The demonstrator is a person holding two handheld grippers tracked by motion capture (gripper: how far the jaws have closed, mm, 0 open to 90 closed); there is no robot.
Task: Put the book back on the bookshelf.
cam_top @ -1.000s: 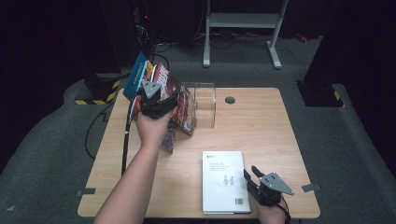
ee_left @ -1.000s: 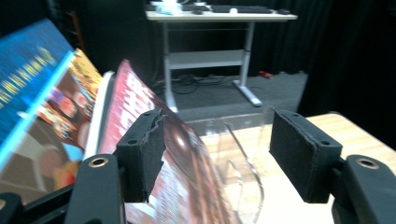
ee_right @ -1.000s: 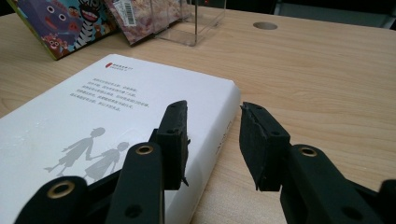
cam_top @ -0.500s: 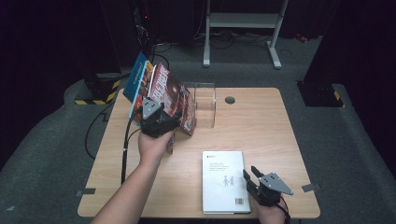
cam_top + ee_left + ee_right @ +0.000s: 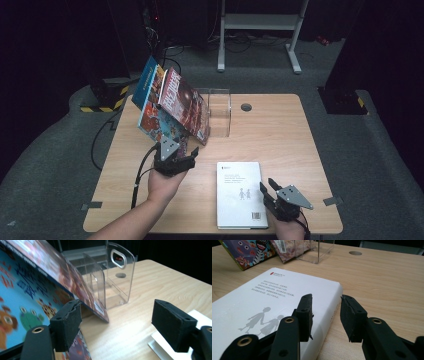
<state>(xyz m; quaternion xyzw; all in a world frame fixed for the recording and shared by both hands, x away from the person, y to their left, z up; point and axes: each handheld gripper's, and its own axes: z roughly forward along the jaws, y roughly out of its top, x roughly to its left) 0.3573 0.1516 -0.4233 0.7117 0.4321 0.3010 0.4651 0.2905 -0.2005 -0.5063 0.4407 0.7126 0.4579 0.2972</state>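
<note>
White hardback book [image 5: 239, 192] with two small grey figures on its cover lies flat on the pale wooden table [image 5: 280, 135] near the person's edge. Its long axis runs away from the person toward the clear acrylic book stand [image 5: 220, 112], which stands well apart from it toward the far side. The right gripper [image 5: 267, 186] is much the nearer of the two, sitting at the book's right long edge close to the near corner. In the right gripper view its jaws [image 5: 325, 312] stand moderately apart and straddle that edge: one finger [image 5: 305, 315] hangs over the white cover [image 5: 274, 297], the other is over bare wood just beside it, and neither presses on the book. I judge that the coming move depends on this, because the jaws open sideways across the edge rather than across the book's thickness, so the hand would need to roll or slide under before closing. The left gripper [image 5: 175, 150] is beside the book's far left corner, pointing at the brightly coloured books [image 5: 185, 102] that lean tilted against the stand's left side. Its jaws [image 5: 116, 322] have just been opening and now stand wide with nothing held between them, the lowest corner of a leaning cover [image 5: 22, 297] lying just beyond one pad.
</note>
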